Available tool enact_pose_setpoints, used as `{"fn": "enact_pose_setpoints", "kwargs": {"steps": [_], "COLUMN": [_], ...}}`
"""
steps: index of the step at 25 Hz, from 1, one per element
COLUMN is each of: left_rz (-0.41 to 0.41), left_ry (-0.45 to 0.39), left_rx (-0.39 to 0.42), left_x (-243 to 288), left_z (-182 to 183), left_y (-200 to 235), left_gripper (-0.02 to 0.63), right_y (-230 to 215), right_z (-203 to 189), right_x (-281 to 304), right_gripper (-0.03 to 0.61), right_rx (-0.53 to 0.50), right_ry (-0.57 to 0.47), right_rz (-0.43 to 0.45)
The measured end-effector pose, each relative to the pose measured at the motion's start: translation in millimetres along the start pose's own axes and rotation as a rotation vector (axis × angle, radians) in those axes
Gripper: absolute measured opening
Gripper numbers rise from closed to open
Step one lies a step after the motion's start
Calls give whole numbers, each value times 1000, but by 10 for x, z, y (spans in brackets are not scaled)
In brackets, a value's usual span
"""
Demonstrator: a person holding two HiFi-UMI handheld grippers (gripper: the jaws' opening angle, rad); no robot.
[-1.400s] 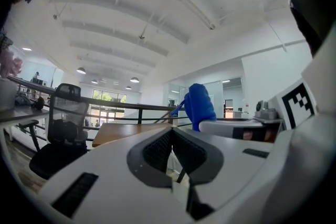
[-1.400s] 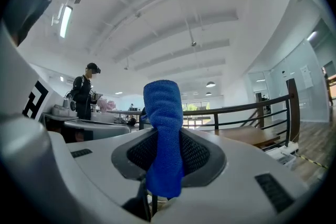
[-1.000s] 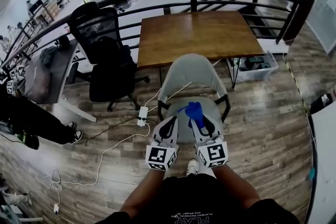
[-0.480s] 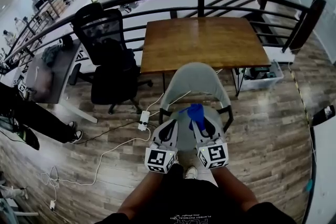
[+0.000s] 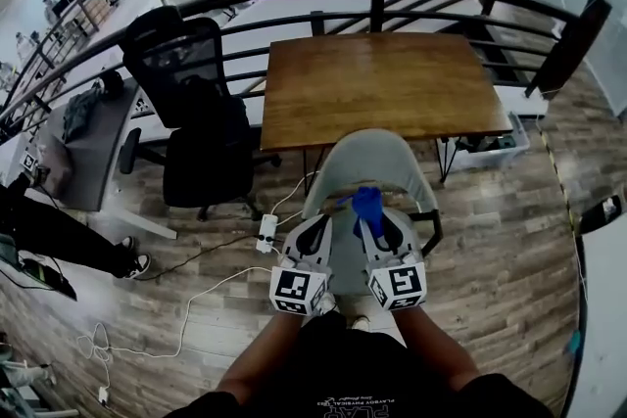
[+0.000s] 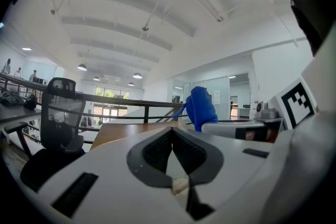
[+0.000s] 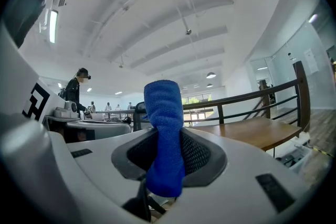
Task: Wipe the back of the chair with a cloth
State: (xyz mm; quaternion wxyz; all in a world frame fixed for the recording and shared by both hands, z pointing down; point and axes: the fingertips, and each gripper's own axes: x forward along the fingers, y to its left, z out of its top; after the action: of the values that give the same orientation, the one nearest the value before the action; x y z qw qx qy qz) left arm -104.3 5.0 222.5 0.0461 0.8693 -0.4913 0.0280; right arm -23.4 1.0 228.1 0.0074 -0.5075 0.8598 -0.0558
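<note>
right hand-held gripper (image 5: 380,228) slightly nearer chair (image 5: 377,152) now, blue cloth (image 5: 367,204) upright in its grip

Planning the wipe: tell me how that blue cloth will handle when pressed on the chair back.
The blue cloth is probably soft: it bunches where the right gripper clamps it. Likely light, since its free end stands up unsupported. Its woven texture suggests grip, not slip.

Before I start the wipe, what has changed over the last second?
The grey chair and the table have slid down the head view, so the person seems to have closed in. The left tongs and right tongs now sit nearer the chair's back. Nothing was grasped or released: the right tongs still pinch the blue cloth, and the left tongs stay shut and empty.
</note>
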Motion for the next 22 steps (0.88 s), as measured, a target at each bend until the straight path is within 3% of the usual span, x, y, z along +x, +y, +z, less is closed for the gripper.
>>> {"fn": "enact_pose_setpoints", "kwargs": {"steps": [11,22], "left_rz": [-28,16], "left_ry": [38,70], "left_rx": [-34,-27], "left_x": [409,1126], "left_z": [-187,-599], "left_y": [602,870], "left_gripper": [8,8], "right_y": [-173,-632], "right_z": [-134,-625], "right_x": [575,1285], "right_gripper": [110,110], "right_rx": [5,15], "right_ry": [41,64], "right_rz": [-79,-24]}}
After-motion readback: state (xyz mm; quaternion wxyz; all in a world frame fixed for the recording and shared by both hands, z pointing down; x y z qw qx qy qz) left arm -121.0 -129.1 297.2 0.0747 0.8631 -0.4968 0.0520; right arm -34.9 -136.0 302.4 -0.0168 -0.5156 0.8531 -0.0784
